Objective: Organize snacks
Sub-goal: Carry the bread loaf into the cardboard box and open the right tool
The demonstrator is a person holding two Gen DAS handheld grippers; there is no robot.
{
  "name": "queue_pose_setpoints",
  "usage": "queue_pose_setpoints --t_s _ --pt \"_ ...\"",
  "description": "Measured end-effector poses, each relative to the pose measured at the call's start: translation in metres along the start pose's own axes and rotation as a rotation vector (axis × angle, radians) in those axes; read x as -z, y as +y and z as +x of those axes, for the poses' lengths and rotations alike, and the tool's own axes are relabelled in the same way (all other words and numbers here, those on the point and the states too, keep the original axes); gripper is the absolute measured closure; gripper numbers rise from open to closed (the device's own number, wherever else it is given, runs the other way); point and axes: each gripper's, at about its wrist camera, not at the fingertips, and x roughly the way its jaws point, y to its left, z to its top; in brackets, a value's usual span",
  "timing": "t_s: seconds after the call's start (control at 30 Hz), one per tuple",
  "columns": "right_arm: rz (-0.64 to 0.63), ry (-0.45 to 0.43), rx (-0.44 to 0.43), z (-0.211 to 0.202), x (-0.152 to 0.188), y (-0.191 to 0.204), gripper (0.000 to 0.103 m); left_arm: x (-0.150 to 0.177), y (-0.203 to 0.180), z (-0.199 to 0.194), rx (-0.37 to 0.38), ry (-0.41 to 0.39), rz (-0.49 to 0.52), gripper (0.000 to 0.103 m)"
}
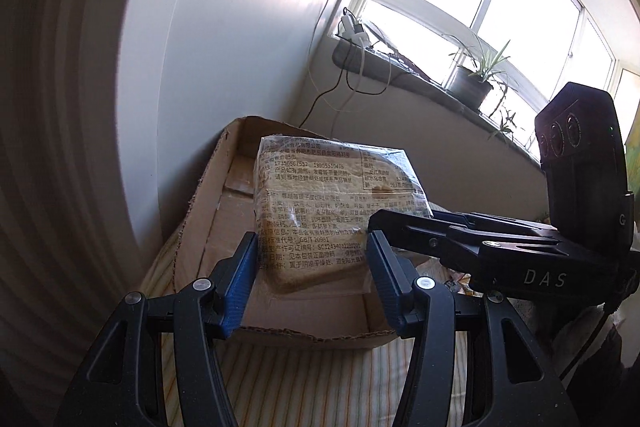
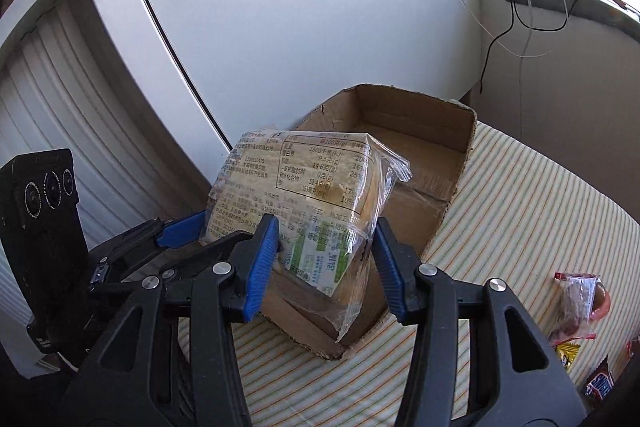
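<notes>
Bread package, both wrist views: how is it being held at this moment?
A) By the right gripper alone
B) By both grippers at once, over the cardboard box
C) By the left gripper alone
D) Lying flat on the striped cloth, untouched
B: the bread package sits between the left gripper pads, the right gripper clamps its other end, and the open cardboard box lies beneath.
</notes>
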Motion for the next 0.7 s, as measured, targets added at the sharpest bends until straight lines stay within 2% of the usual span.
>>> queue_pose_setpoints --t_s 0.27,0.37,0.5,0.7 --pt "-0.001 0.027 -0.010 0.025 -0.009 0.005 0.053 -0.001 0.011 0.002 -0.049 -0.004 -0.024 0.050" --pt "-0.020 0.021 0.039 0.026 -0.009 0.008 0.049 -0.001 0.008 -0.001 -0.091 -0.023 0.003 0.051" --pt "-0.057 -0.006 0.091 0.022 -0.009 0.012 0.049 -0.001 0.006 -0.010 -0.113 -0.048 0.011 0.051" --pt "-0.058 -0.032 0.108 0.002 -0.007 0.007 0.048 0.001 -0.002 -0.017 -0.124 -0.047 0.035 0.051"
